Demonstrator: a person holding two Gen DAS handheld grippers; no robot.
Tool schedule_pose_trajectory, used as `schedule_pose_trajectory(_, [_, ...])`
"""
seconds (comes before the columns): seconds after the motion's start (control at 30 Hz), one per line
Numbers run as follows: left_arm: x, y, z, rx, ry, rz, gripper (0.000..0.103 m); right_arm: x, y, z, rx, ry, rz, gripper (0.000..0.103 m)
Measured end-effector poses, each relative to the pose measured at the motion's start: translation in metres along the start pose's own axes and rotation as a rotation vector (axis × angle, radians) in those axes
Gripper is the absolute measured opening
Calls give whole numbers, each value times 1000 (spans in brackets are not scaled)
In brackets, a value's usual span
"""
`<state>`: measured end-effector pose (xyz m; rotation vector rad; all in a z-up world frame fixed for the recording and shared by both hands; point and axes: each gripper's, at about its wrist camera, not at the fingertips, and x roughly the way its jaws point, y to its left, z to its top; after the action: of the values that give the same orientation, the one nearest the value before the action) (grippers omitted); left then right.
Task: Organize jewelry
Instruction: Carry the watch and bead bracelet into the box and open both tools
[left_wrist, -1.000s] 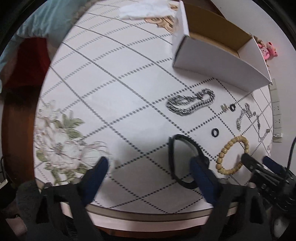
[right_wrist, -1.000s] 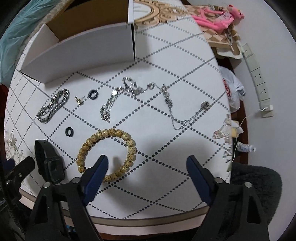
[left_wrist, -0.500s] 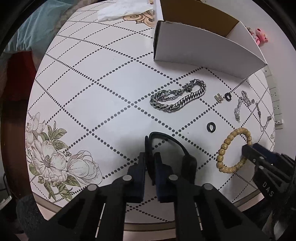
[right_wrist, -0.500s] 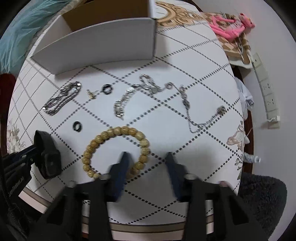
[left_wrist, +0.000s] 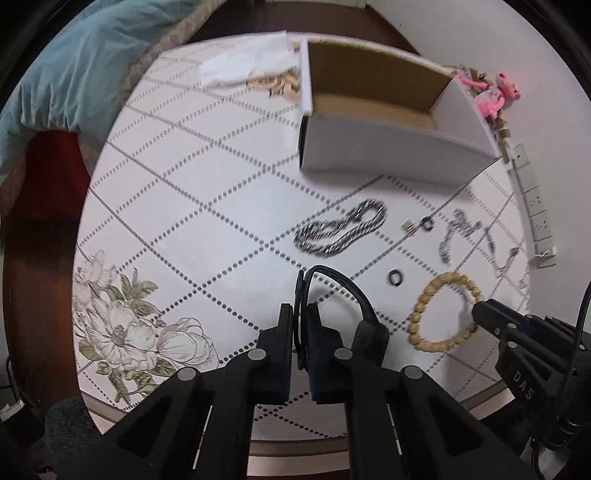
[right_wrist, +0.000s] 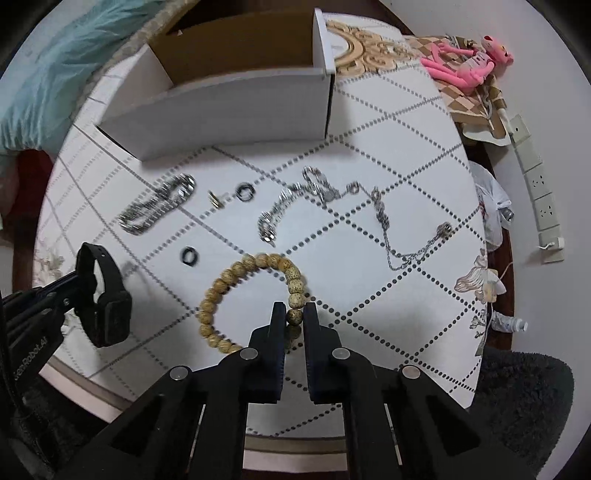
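Left gripper: a second ago its fingers stood wide over the bench; they have clamped on the strap of the black watch and started to lift, judging by the strap hanging off the cloth.
Right gripper: fingers closing, with a bead of the wooden bead bracelet pinched between them; a second ago they were spread wide above it.
Watch, from the right wrist view: it hangs at 9 o'clock, its case below the left fingers and clear of the bench.
Bracelet: most of the loop lies on the cloth towards 10 o'clock from the right fingers; only the gripped end looks raised.
Box: open cardboard box at 12 o'clock, nothing visible inside from here.
Left on the bench: heavy silver chain at 10 o'clock, a small gold piece and a black ring beside it, a second black ring nearer, a charm bracelet and a thin chain running to 2 o'clock.
What it means: both hands have gone from reaching to holding, so I would say two pieces are ready to be carried to the box.
Risk: the bracelet is held by one bead and may swing or slip.
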<state>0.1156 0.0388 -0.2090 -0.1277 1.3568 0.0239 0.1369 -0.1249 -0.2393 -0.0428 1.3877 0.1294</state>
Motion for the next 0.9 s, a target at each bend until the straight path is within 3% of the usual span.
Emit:
schedule_pose_trajectory(0.3, [-62,8,19,5,-128,-33,4,-63,-4,27,-27,-123,96,9])
schedule_pose_trajectory(0.5, [-77,-9,62,12,-192,-63,4,-110,-12,68,-37,-224,153,9])
schedule_pose_trajectory(0.73, [-74,-17,116,31,-198,-131,4,-133,-13,130,-65,-292,193,9])
schedule_pose_trajectory(0.9, [-49,-17,152,31,-139,-168,5,-105,-8,169,-64,-228,219,9])
